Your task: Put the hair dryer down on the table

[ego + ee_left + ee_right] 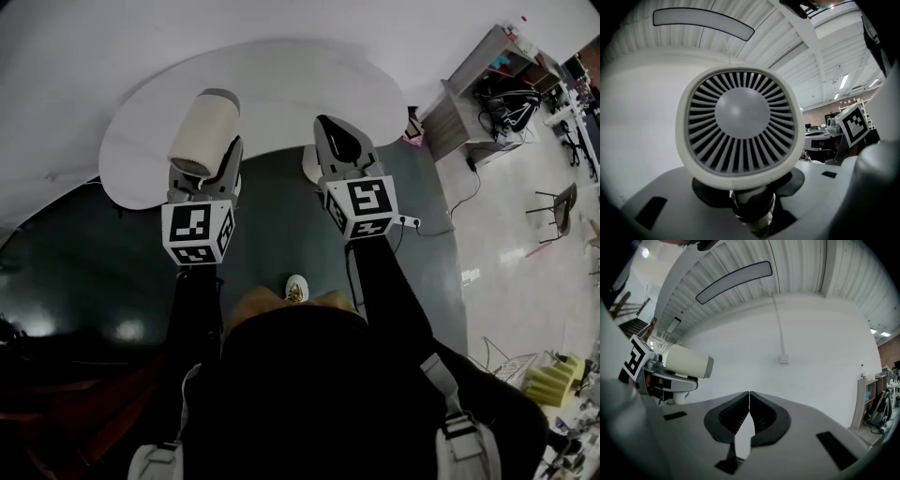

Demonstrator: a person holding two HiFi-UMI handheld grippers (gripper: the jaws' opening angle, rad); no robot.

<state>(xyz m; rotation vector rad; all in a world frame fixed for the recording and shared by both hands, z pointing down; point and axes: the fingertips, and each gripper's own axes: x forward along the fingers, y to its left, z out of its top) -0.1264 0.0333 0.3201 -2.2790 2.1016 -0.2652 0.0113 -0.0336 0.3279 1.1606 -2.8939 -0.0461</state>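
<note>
1. Above the near edge of the white desk (281, 84), the hair dryer (204, 131) is held in the air.
2. Left gripper (752, 206) is clamped on the dryer's handle; the cream barrel stands directly over its jaws, rear grille facing the gripper.
3. Right gripper (749, 404) hangs just beside, apart from the dryer, jaws pressed together, holding nothing.

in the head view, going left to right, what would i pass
hair dryer → right gripper → shelf unit → chair
</note>
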